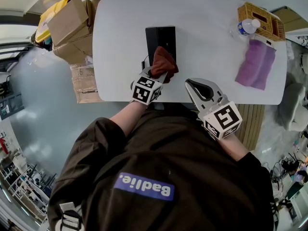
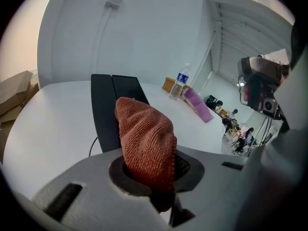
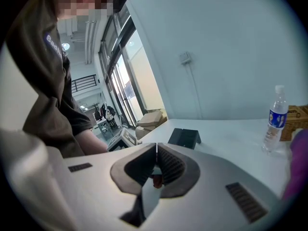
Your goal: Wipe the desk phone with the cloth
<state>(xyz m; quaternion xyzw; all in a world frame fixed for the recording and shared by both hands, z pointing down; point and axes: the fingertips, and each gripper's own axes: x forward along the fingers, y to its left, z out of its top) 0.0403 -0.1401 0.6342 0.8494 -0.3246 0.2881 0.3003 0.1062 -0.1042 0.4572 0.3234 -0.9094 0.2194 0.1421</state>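
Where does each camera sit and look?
Head view: on the head, facing down at desk phone, left gripper, right gripper; arms show.
Left gripper view: on that gripper, along fingers shut on the cloth, toward phone.
Right gripper view: on that gripper, along shut, empty fingers; person's arm shows.
Both gripper views share phone, bottle.

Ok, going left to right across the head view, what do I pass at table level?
Brown cardboard boxes → black rectangular desk phone → grey right tool → purple cloth. The rust-red cloth overlaps the phone; clear plastic bottle and woven basket overlap the purple cloth, so they're left out.
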